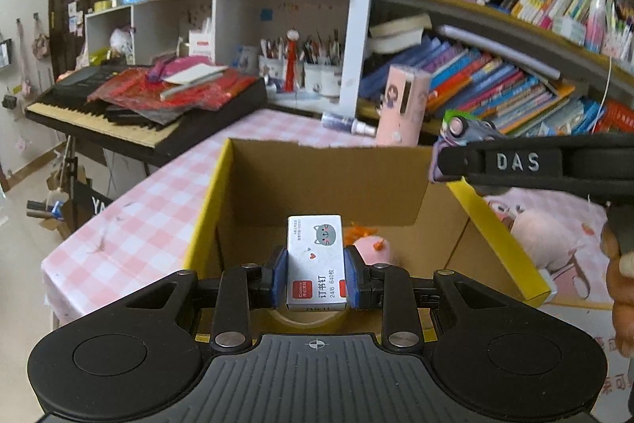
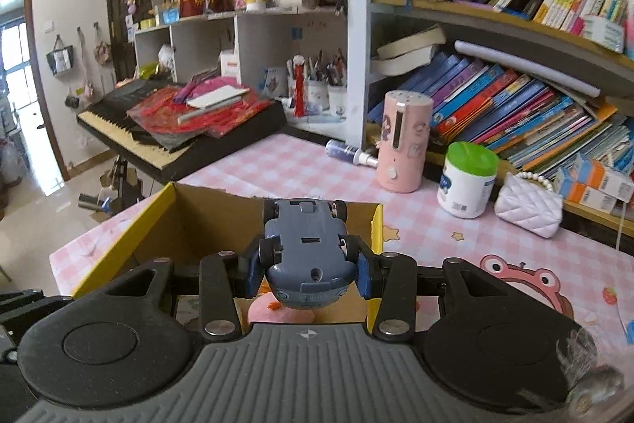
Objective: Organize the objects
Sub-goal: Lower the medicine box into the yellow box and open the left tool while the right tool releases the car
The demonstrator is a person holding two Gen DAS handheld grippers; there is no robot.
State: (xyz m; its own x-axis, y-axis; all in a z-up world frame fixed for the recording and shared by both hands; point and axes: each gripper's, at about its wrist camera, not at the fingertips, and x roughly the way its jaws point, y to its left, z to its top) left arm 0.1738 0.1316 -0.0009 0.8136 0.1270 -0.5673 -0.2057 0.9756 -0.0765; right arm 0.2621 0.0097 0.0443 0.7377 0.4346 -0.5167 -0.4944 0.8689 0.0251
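Your left claw [image 1: 316, 274] clamps the small, light, stiff white cardboard staple box [image 1: 316, 260] by its sides over the open brown cardboard carton [image 1: 206, 224], while your right claw [image 2: 307, 274] pinches the hard, slippery grey-blue plastic toy car [image 2: 307, 248] above it.

My left gripper [image 1: 316, 266] clamped on the staple box [image 1: 316, 260], angled down. My right gripper [image 2: 305, 264] clamped on the toy car [image 2: 306, 248], angled down too.

A keyboard [image 2: 174, 129] stands beside crowded bookshelves [image 2: 515, 98]
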